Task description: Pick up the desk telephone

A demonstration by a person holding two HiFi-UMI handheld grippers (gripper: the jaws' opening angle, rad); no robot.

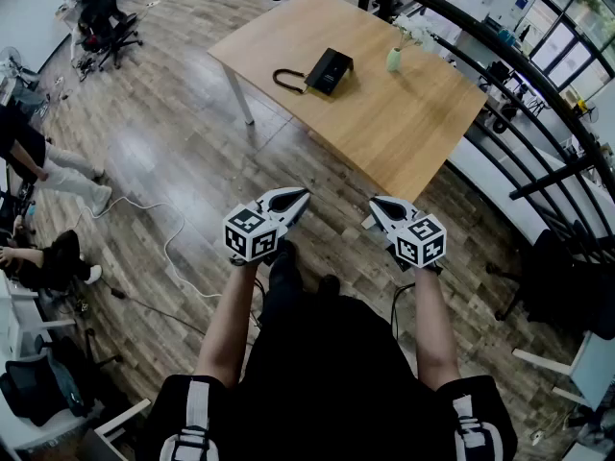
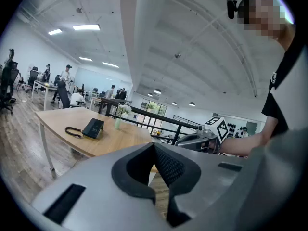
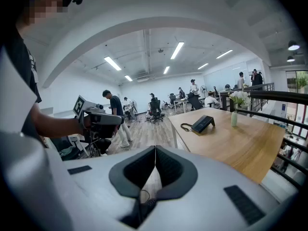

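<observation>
Your left gripper (image 1: 288, 203) and right gripper (image 1: 381, 212) both have jaws together, empty, well short of the black desk telephone (image 1: 329, 70) on the wooden table (image 1: 404, 128).

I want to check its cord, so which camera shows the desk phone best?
The head view: the phone sits unobstructed, seen from above, cord looping left. Both gripper views catch it side-on at a low angle.

No legible text, label or number anywhere.
</observation>
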